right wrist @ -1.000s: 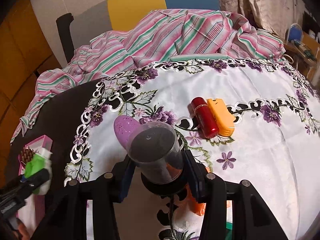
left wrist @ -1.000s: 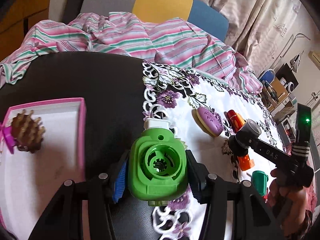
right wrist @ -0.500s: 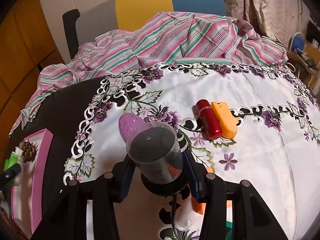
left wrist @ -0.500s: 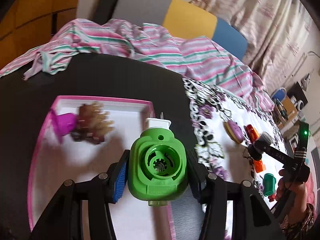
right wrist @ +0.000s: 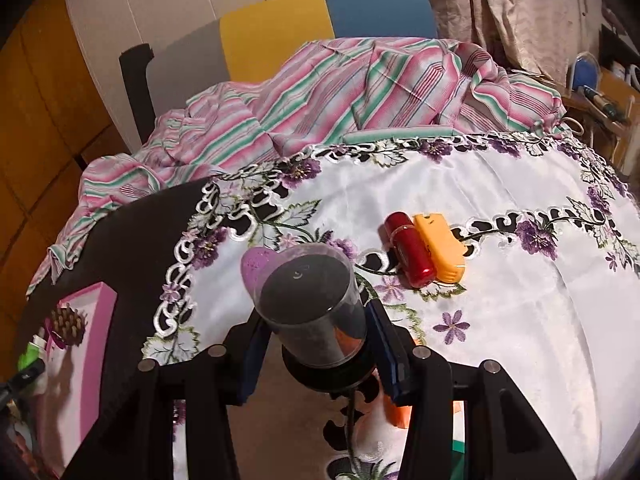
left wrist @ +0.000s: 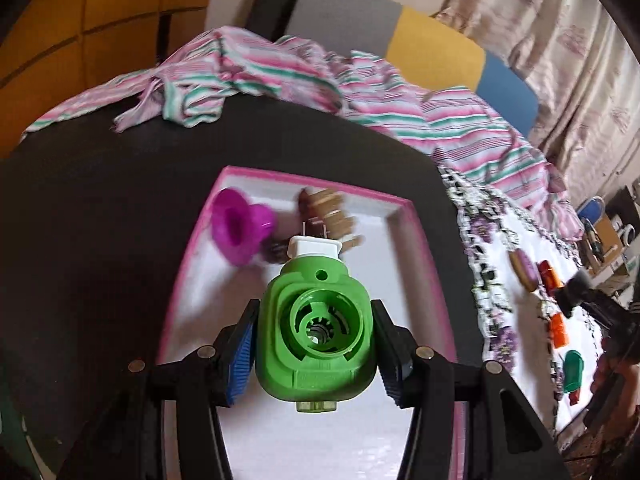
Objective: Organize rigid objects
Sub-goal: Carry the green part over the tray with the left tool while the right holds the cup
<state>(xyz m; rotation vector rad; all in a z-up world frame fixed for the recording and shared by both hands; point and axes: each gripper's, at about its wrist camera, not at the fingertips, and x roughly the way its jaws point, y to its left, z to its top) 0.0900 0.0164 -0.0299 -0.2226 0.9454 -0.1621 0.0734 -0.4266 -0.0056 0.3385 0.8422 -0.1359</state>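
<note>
1. The right gripper (right wrist: 316, 340) is clamped on a clear cup (right wrist: 310, 300) with a dark inside.
2. A purple oval (right wrist: 253, 264) lies just behind the cup on the white cloth (right wrist: 500, 320).
3. A red tube (right wrist: 408, 248) touches an orange case (right wrist: 438, 246).
4. At far left, a pinecone (right wrist: 68, 324) sits in a pink tray (right wrist: 94, 344).
5. A striped cloth (right wrist: 320, 96) is heaped behind.
</note>
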